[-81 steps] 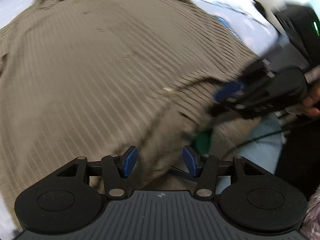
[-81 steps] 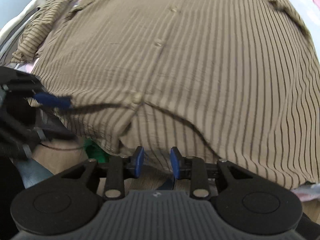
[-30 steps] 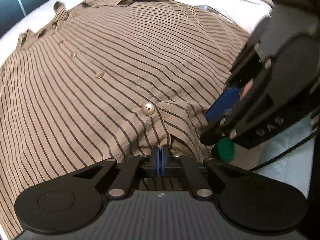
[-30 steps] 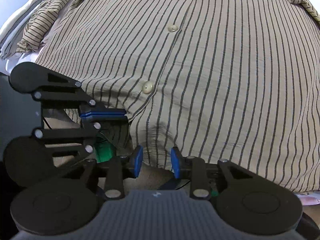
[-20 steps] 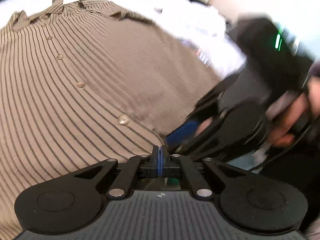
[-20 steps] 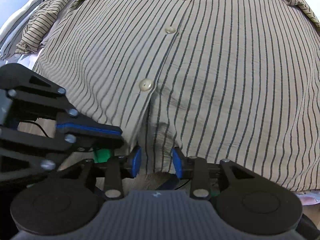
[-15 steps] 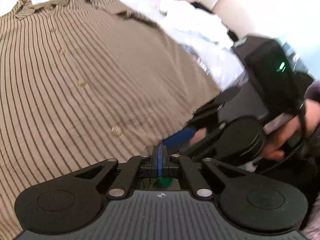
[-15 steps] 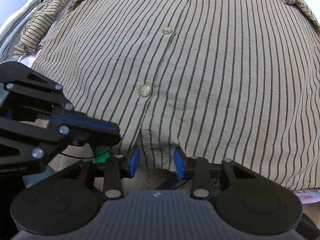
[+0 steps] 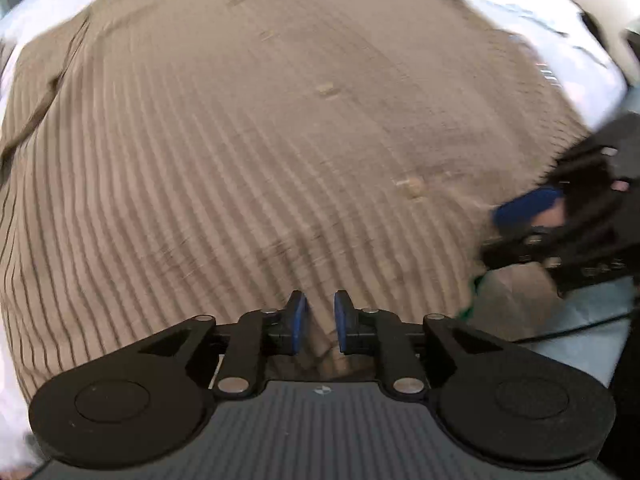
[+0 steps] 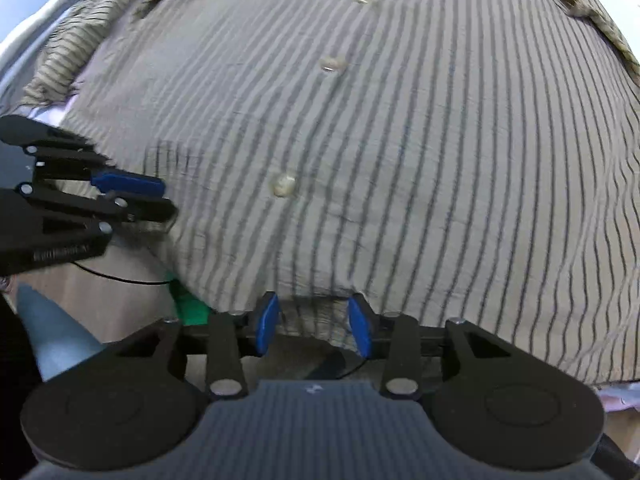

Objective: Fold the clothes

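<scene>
A tan button-up shirt with dark stripes (image 9: 260,140) lies spread flat, buttons up; it also fills the right wrist view (image 10: 400,140). My left gripper (image 9: 318,322) is open, its jaws a small gap apart over the shirt's near hem, with hem cloth between them. My right gripper (image 10: 314,324) is open with the hem edge between its blue pads. The left gripper shows at the left of the right wrist view (image 10: 128,184); the right gripper shows blurred at the right of the left wrist view (image 9: 528,206).
White and pale bedding (image 9: 560,32) lies beyond the shirt. A second striped garment (image 10: 76,40) lies bunched at the far left. A green object (image 10: 188,304) and a black cable (image 10: 116,278) sit under the hem.
My left gripper was shut at the hem and has opened, shifting left along the hem. My right gripper has opened wider. The left view is now motion-blurred.
</scene>
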A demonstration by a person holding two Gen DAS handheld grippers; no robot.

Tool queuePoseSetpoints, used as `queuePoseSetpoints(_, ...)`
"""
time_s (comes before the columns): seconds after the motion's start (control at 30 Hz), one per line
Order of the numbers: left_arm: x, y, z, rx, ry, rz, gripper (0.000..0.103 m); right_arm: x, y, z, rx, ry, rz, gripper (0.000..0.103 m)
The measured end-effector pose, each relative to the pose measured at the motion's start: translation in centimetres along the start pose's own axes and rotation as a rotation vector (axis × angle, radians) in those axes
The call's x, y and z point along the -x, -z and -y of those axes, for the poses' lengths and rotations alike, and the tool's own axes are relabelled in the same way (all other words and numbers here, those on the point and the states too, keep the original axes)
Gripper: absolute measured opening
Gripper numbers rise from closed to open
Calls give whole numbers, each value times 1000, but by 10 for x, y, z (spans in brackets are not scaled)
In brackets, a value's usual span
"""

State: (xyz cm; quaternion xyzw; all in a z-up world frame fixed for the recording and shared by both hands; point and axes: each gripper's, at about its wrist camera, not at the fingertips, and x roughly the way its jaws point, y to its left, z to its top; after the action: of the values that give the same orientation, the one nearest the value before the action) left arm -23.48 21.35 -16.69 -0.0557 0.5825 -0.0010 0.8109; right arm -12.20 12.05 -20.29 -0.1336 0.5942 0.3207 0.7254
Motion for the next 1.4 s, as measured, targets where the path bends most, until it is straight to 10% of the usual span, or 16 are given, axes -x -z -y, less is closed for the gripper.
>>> queuePoseSetpoints(0.47, 38, -25, -35, 133, 58, 88, 27, 63, -15, 82, -147, 126, 80, 50)
queuePoseSetpoints(0.77, 34, -33, -35, 146, 75, 103, 27, 96, -12, 175, -199, 296, -82, 50)
queuePoseSetpoints(1.1, 30, -33, -33, 141, 64, 90, 27, 69, 12, 233, -391, 216, -212, 47)
queuePoseSetpoints(1.4, 30, -37, -32, 128, 58, 82, 27, 76, 23, 239, -435, 137, -195, 4)
